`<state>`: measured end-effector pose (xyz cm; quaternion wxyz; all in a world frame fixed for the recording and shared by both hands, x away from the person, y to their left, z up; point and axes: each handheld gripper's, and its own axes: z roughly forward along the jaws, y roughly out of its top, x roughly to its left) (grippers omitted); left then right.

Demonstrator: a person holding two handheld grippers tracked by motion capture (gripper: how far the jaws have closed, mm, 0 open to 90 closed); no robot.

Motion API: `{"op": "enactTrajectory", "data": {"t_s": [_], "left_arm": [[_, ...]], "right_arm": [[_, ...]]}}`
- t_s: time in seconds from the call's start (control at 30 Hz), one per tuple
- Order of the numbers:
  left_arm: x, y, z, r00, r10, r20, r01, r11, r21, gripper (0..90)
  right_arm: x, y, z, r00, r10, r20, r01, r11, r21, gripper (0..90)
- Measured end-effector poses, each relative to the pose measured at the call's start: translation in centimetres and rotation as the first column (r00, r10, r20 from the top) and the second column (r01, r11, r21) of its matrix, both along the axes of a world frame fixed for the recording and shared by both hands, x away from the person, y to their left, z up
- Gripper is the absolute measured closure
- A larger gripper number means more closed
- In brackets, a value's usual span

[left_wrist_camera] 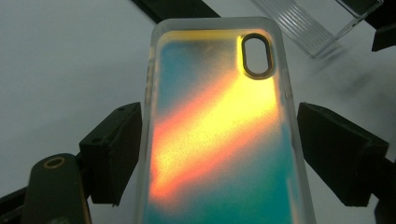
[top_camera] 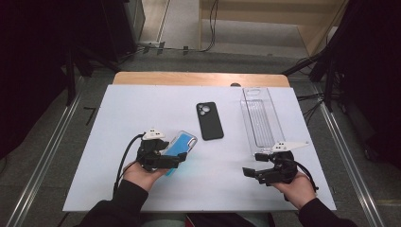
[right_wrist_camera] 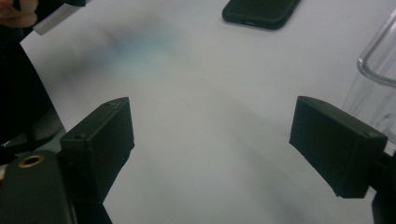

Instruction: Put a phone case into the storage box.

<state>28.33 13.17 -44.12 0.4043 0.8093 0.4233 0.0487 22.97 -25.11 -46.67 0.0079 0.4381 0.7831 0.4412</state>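
A: Iridescent phone case (left_wrist_camera: 219, 135) is running off the bottom edge in the left gripper view. The left gripper (top_camera: 176, 161) is covering its near end in the high view.

B: Pad contact? Cannot tell, the case's translucent rim is blurring both gaps.

A: Black phone case (right_wrist_camera: 259, 11) and clear tray (right_wrist_camera: 378, 70) are being cropped in the right gripper view.

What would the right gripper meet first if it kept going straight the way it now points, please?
Probably bare table; farther on, the black phone case lies nearest that line, though depth is unclear.
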Motion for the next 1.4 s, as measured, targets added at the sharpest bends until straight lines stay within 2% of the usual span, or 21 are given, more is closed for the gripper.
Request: {"op": "enactTrajectory", "data": {"t_s": [0.03,0.13,0.3,0.37,0.47,0.6,0.63,0.83,0.9,0.93,0.97,1.0,1.03,1.17,1.27,1.3,1.33,1.4], "left_arm": [[-0.1,-0.4,-0.1,0.9999,0.003,0.010,-0.003,1.0000,0.004,16.8],[-0.2,-0.8,-0.2,0.9997,0.009,0.023,-0.009,1.0000,0.003,16.8],[-0.4,-1.5,-0.5,0.9974,0.025,0.067,-0.024,0.9996,-0.015,16.8],[-0.4,-1.6,-0.7,0.9968,0.027,0.075,-0.025,0.9994,-0.026,16.8],[-0.4,-1.7,-0.9,0.9965,0.034,0.076,-0.033,0.9993,-0.020,16.8],[-0.6,-1.8,-1.2,0.9927,0.057,0.106,-0.054,0.9980,-0.032,16.8],[-0.7,-1.9,-1.3,0.9887,0.072,0.131,-0.068,0.9969,-0.040,16.8],[-1.0,-2.1,-1.8,0.9815,0.096,0.166,-0.086,0.9940,-0.067,16.8],[-1.1,-2.2,-2.0,0.9755,0.107,0.192,-0.097,0.9936,-0.058,16.8],[-1.1,-2.2,-2.0,0.9755,0.107,0.192,-0.097,0.9936,-0.058,16.8],[-1.3,-2.2,-2.1,0.9700,0.121,0.211,-0.108,0.9918,-0.068,16.8],[-1.3,-2.2,-2.1,0.9700,0.121,0.211,-0.108,0.9918,-0.068,16.8],[-1.4,-2.2,-2.2,0.9636,0.131,0.233,-0.116,0.9904,-0.076,16.8],[-1.6,-2.4,-2.5,0.9618,0.119,0.246,-0.100,0.9910,-0.089,16.8],[-2.1,-2.8,-2.9,0.9545,0.108,0.278,-0.086,0.9921,-0.092,16.8],[-2.1,-2.8,-2.9,0.9545,0.108,0.278,-0.086,0.9921,-0.092,16.8],[-2.3,-3.0,-2.9,0.9481,0.112,0.297,-0.088,0.9918,-0.092,16.8],[-2.5,-3.1,-3.0,0.9456,0.109,0.307,-0.083,0.9919,-0.097,16.8]], "right_arm": [[-0.2,0.6,0.6,0.9997,-0.009,0.021,0.010,1.000,-0.014,12.0],[-0.2,1.2,0.8,0.9994,-0.023,0.027,0.023,1.000,-0.015,12.0],[0.2,2.7,1.2,0.9995,-0.026,0.016,0.026,1.000,0.001,12.0],[0.3,3.1,1.3,0.9996,-0.027,0.006,0.027,1.000,0.013,12.0],[0.5,3.5,1.4,0.9996,-0.028,0.006,0.027,0.999,0.025,12.0],[1.0,4.3,1.7,0.9995,-0.032,-0.003,0.032,0.999,0.032,12.0],[1.2,4.5,1.8,0.9995,-0.031,-0.001,0.031,0.999,0.037,12.0],[2.0,5.2,2.1,0.9989,-0.046,-0.002,0.046,0.998,0.044,12.0],[2.3,5.5,2.2,0.9987,-0.051,0.000,0.051,0.998,0.048,12.0],[2.4,5.6,2.3,0.9987,-0.051,0.001,0.051,0.997,0.052,12.0],[2.5,5.7,2.3,0.9986,-0.053,0.003,0.053,0.997,0.053,12.0],[2.5,5.7,2.3,0.9986,-0.053,0.003,0.053,0.997,0.053,12.0],[2.6,6.0,2.5,0.9985,-0.053,0.014,0.052,0.998,0.046,12.0],[2.9,6.6,2.7,0.9983,-0.054,0.023,0.053,0.997,0.052,12.0],[3.3,7.4,3.1,0.9968,-0.073,0.034,0.072,0.997,0.042,12.0],[3.4,7.6,3.2,0.9967,-0.073,0.036,0.071,0.996,0.053,12.0],[3.5,7.7,3.3,0.9965,-0.077,0.033,0.074,0.995,0.068,12.0],[3.8,8.0,3.5,0.9962,-0.084,0.021,0.082,0.991,0.101,12.1]]}}
